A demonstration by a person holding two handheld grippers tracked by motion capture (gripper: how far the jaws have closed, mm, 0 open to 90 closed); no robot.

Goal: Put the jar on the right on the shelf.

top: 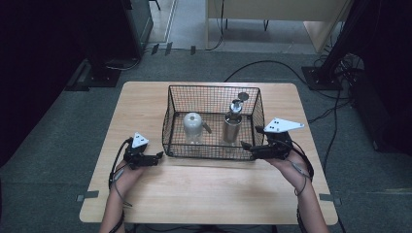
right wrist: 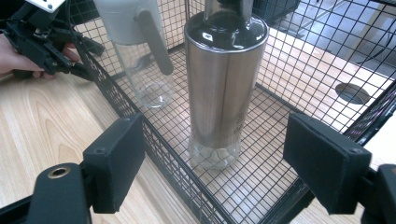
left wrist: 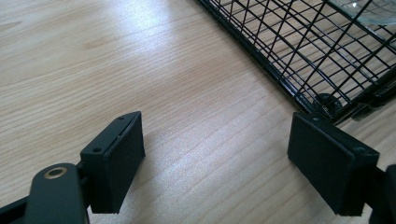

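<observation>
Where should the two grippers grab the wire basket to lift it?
Judging by its pose: the wire basket looks best taken by its two short end walls near the top rim, left gripper from its left, right gripper from its right. Both bottles stand upright inside, so keep it level.

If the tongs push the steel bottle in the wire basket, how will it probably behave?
The steel bottle stands tall and narrow, so a high push would probably tip it. Its polished wall looks slippery for flat pads. The basket floor is thin wire mesh, so the bottle may rock rather than slide.
</observation>
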